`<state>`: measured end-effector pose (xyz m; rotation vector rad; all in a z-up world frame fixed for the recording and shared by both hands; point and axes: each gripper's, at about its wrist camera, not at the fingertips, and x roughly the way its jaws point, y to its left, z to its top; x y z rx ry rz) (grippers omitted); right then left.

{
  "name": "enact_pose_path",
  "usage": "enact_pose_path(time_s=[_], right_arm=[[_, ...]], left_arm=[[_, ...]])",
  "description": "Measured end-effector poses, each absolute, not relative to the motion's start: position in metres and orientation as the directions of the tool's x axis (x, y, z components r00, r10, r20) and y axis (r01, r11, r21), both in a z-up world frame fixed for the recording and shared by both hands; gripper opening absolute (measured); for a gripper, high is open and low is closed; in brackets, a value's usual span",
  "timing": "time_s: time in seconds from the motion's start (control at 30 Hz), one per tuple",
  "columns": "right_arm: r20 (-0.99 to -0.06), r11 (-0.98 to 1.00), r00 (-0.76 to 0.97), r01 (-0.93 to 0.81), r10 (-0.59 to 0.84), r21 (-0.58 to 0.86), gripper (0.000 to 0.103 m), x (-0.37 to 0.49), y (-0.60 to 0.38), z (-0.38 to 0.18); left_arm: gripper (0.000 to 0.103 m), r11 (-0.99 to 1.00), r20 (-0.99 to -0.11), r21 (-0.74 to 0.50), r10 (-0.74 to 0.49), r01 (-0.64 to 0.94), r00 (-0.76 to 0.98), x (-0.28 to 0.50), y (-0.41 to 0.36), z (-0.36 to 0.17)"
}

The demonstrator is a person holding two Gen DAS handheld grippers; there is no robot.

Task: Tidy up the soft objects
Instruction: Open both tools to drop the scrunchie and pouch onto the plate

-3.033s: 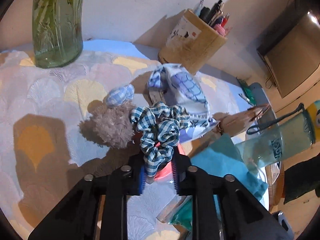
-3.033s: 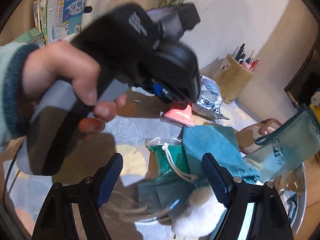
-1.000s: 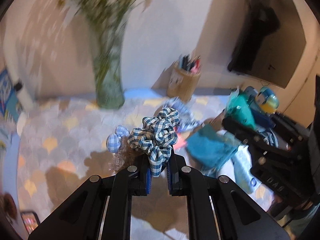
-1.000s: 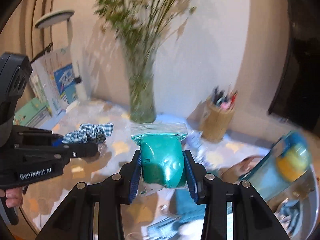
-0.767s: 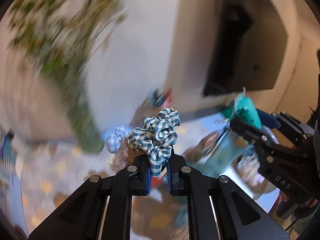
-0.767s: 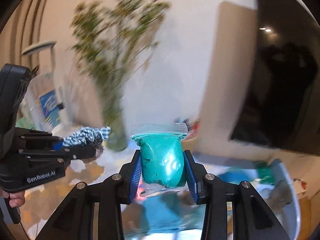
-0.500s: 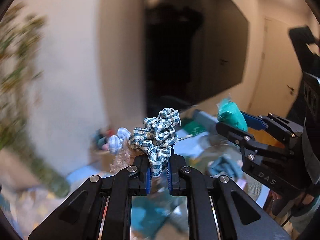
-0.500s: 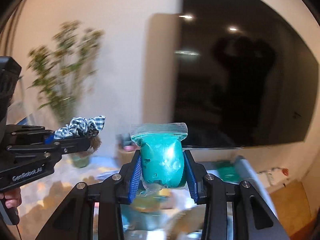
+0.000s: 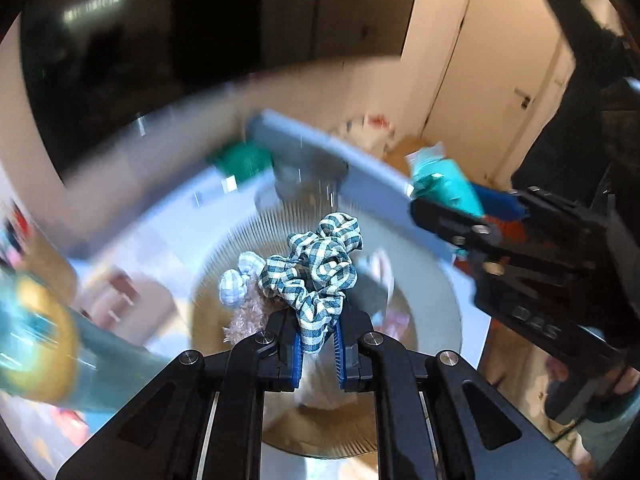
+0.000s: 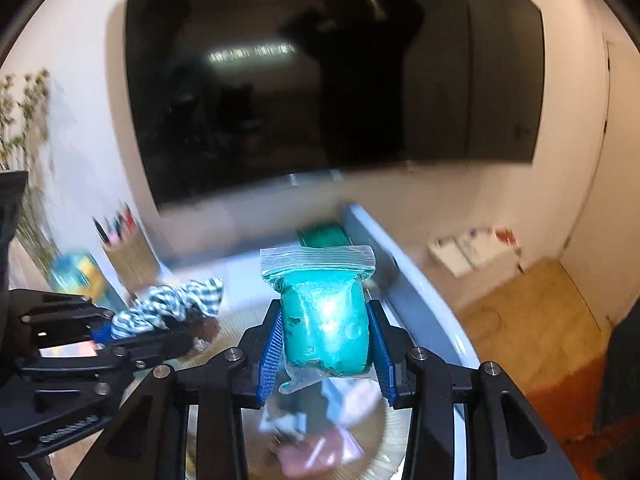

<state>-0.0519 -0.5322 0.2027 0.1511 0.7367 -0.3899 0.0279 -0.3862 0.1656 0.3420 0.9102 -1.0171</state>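
Two fisheye views are provided, each mounted on a hand-held gripper and directed forward and downward along its two fingers. In the left wrist view, the left gripper (image 9: 316, 350) is seen close at the bottom edge, with a ribbed round basket (image 9: 436, 300) directly below and the right gripper (image 9: 444, 200) entering from the right. In the right wrist view, the right gripper (image 10: 326, 344) fills the lower centre, and the left gripper (image 10: 160, 326) enters from the left. A dark wall screen (image 10: 320, 80) is faced beyond. Both views share the basket, the screen and each other's gripper; the backgrounds are motion-blurred.
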Motion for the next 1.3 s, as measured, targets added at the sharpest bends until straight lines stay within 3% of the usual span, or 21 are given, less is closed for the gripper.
enact_pose_path(time_s=[0.23, 0.53, 0.57, 0.67, 0.7, 1.3], right_arm=[[-0.777, 0.926, 0.593, 0.377, -0.212, 0.035, 0.039, -0.063, -0.539, 0.156], [-0.758, 0.927, 0.611, 0.375, -0.228, 0.024, 0.04, -0.062, -0.535, 0.164], [-0.755, 0.927, 0.614, 0.374, -0.231, 0.02, 0.047, -0.061, -0.533, 0.165], [-0.73, 0.916, 0.621, 0.401, -0.285, -0.017, 0.072, -0.062, -0.529, 0.171], [-0.723, 0.917, 0.628, 0.399, -0.29, -0.02, 0.074, -0.063, -0.528, 0.173], [-0.717, 0.914, 0.64, 0.405, -0.275, 0.012, 0.074, -0.059, -0.494, 0.205]], left_arm=[[0.01, 0.527, -0.83, -0.209, -0.541, 0.824, 0.135, 0.024, -0.398, 0.13], [0.014, 0.554, -0.825, -0.237, -0.548, 0.798, 0.135, 0.033, -0.397, 0.138], [0.025, 0.564, -0.824, -0.264, -0.554, 0.783, 0.121, 0.037, -0.396, 0.139], [0.028, 0.6, -0.824, -0.321, -0.558, 0.732, 0.096, 0.048, -0.391, 0.138], [0.028, 0.603, -0.823, -0.331, -0.561, 0.726, 0.091, 0.049, -0.389, 0.139], [0.029, 0.562, -0.781, -0.315, -0.611, 0.765, 0.127, 0.041, -0.346, 0.178]])
